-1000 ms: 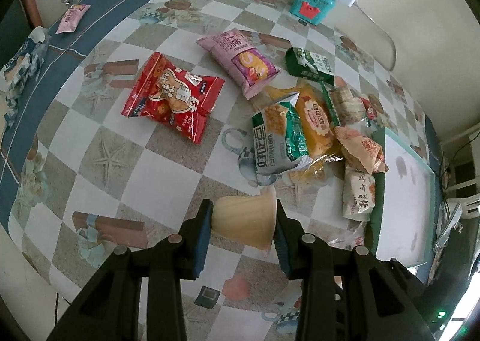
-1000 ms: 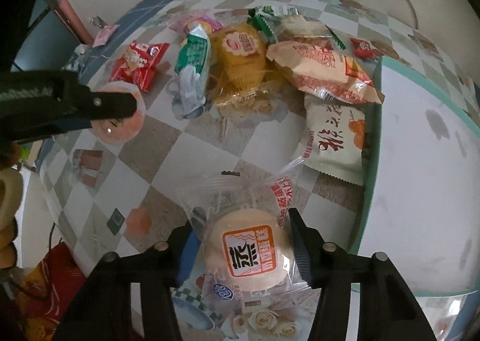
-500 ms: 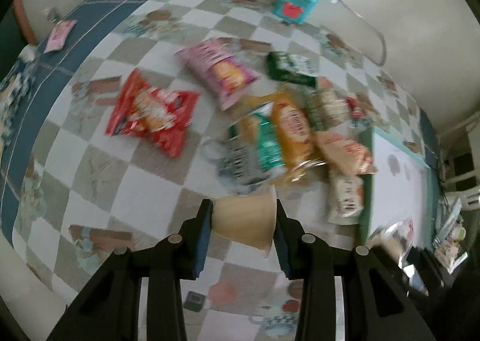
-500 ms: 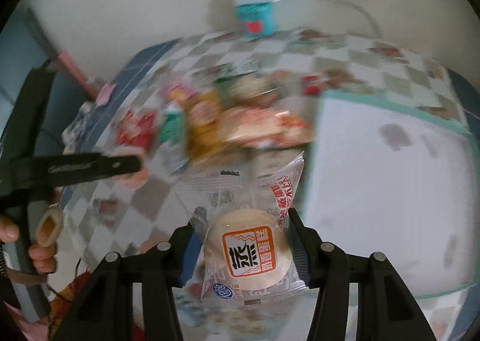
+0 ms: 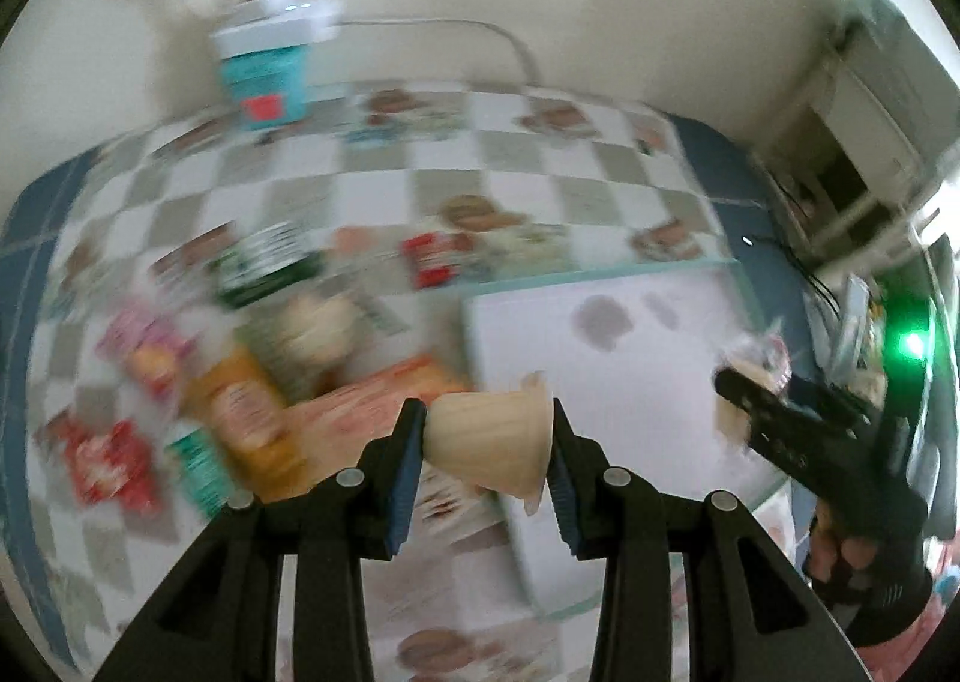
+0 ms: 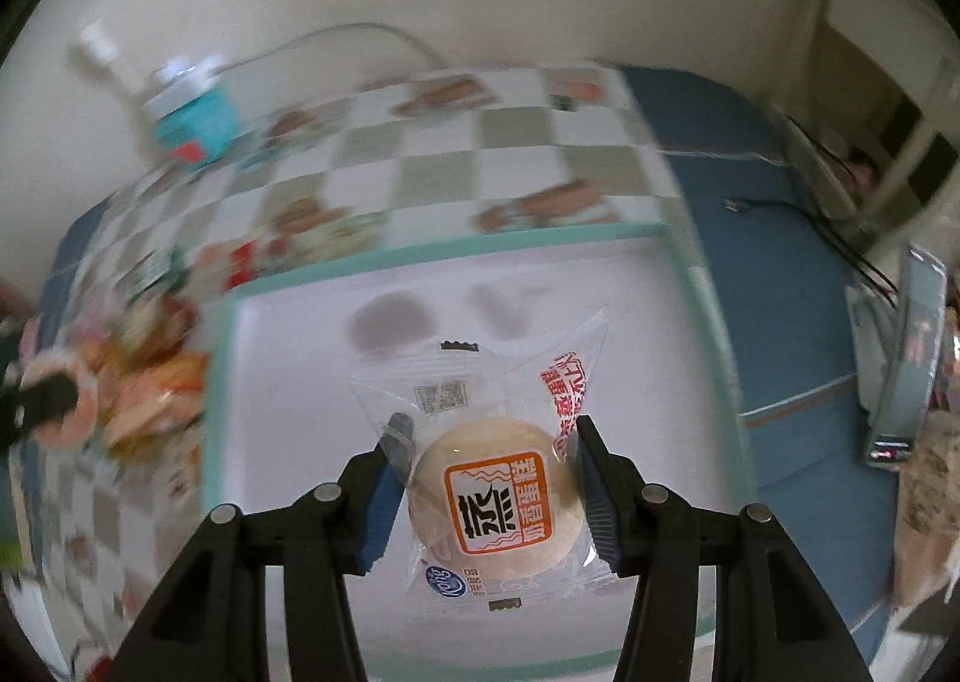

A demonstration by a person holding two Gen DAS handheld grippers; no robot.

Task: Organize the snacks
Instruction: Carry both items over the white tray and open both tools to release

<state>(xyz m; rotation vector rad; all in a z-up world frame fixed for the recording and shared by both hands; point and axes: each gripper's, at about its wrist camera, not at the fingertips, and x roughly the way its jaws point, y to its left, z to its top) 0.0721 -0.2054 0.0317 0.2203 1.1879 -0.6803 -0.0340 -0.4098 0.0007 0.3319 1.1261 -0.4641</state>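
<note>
Checkered table [image 5: 600, 184] with tray [image 6: 288, 358], seemingly scattered snack packets [image 5: 240, 424].

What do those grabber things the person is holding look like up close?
Both tongs, left and right, are matte black plastic. Each has two angular fingers lined with ribbed blue pads and round silver screw heads. A green light glows near the right one.

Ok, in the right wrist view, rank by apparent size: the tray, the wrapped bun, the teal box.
1. Tray
2. Wrapped bun, though nearness to the camera inflates it
3. Teal box, far off and blurred

Glossy clear plastic cake wrapper [image 6: 480, 412]
</note>
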